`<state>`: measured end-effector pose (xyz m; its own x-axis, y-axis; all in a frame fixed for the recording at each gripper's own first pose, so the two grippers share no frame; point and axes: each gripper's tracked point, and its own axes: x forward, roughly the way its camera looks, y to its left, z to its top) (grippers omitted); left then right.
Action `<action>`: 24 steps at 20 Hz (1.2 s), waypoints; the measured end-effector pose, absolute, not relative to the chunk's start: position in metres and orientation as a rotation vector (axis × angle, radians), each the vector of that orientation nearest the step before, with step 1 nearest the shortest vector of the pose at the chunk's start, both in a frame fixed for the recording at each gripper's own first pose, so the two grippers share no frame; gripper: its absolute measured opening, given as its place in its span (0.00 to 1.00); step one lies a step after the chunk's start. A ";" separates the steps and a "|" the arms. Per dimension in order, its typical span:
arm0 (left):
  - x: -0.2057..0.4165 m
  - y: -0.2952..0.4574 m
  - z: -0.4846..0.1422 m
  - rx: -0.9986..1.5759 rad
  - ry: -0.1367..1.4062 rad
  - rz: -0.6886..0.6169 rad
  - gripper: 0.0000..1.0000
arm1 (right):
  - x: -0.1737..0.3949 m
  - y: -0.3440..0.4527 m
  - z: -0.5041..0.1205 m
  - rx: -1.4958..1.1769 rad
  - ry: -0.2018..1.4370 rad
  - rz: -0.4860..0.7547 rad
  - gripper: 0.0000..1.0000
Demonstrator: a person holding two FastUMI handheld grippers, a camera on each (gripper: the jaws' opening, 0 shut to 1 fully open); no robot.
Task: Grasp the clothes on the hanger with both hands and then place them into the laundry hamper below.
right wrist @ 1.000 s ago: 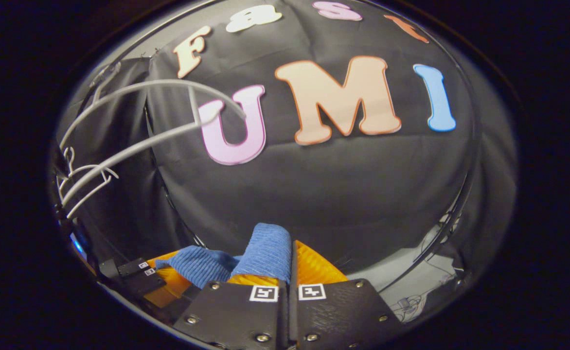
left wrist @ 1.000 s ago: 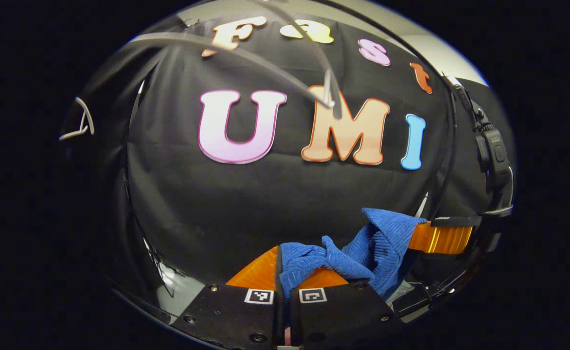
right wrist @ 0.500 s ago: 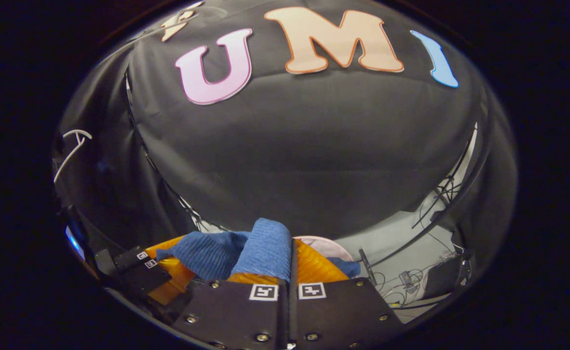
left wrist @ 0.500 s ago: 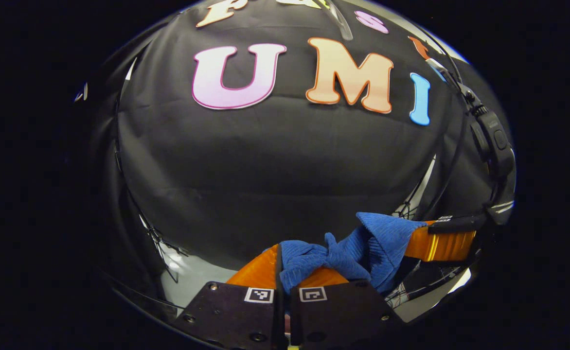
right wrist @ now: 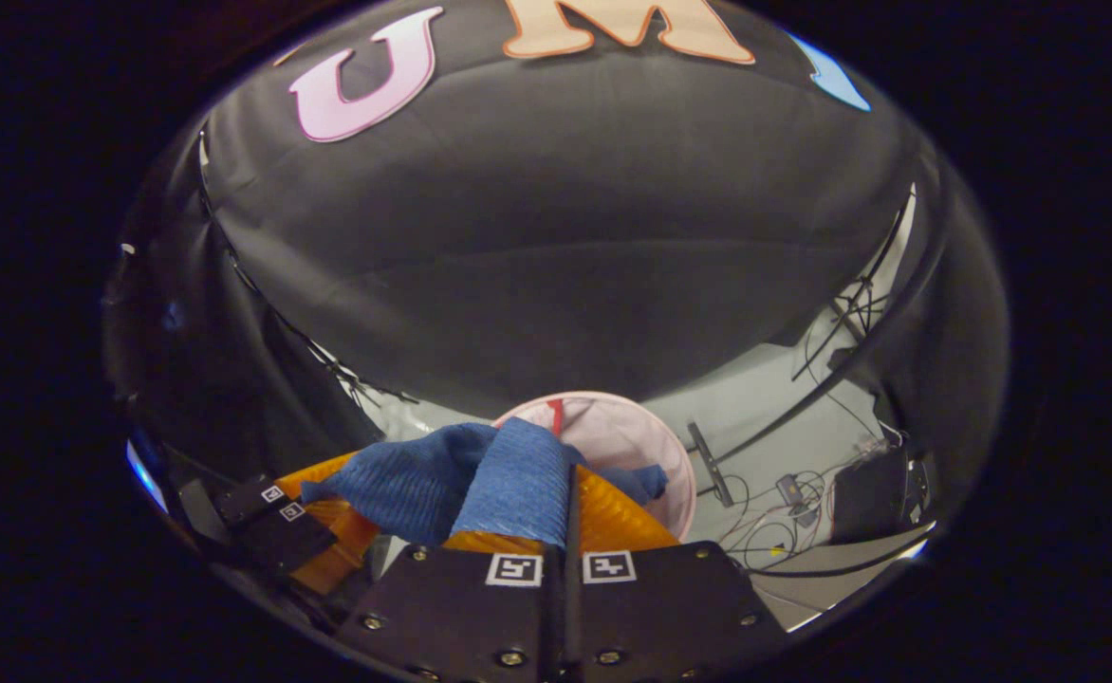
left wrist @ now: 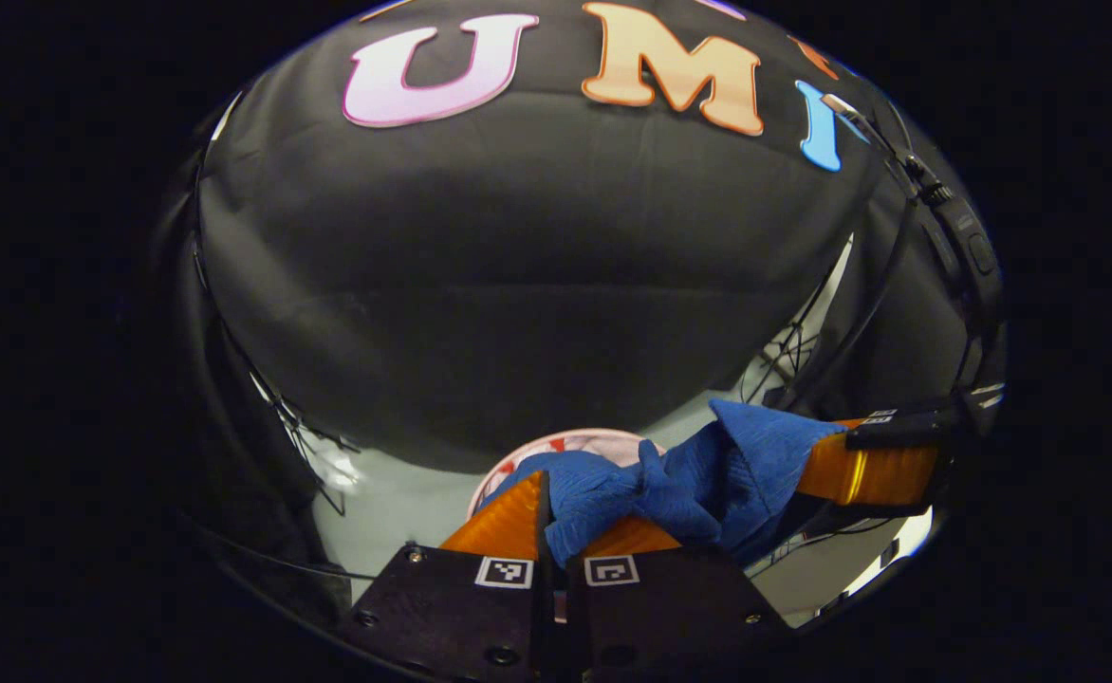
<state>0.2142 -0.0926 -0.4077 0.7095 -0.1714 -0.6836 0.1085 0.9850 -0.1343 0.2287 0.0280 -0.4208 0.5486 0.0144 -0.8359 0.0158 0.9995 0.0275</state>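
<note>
A blue ribbed garment (left wrist: 670,479) stretches between both grippers. In the left gripper view my left gripper (left wrist: 545,489) is shut on one bunched end of it, and the right gripper (left wrist: 874,455) grips the other end at the right. In the right gripper view my right gripper (right wrist: 570,479) is shut on a fold of the blue garment (right wrist: 480,479), with the left gripper (right wrist: 276,517) at the lower left. Below hangs the round pale pink laundry hamper (right wrist: 646,436), its rim (left wrist: 556,441) partly hidden by the cloth.
Black cloth walls surround the booth. A pale floor (right wrist: 765,417) lies below, with cables (right wrist: 784,498) and a dark box (right wrist: 864,493) at the right. A black strap with a device (left wrist: 969,256) hangs at the right of the left gripper view.
Both grippers have moved down with the garment. The white hangers have slid out of sight at the top, and the pink hamper has come into view beneath the cloth.
</note>
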 end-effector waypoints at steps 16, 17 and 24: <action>0.180 -0.103 -0.450 -0.126 1.000 -0.156 0.29 | 0.204 0.035 -0.430 0.057 1.089 0.040 0.11; 0.176 -0.104 -0.442 -0.132 1.001 -0.149 0.46 | 0.208 0.033 -0.417 0.048 1.069 0.043 0.25; 0.151 -0.081 -0.387 -0.122 0.902 -0.028 0.98 | 0.180 0.029 -0.348 0.000 0.940 0.103 0.95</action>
<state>0.1509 -0.0808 -0.3865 0.6202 -0.0760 -0.7807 -0.0268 0.9927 -0.1179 0.1803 0.0291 -0.3483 0.5856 0.0885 -0.8058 -0.0886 0.9951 0.0449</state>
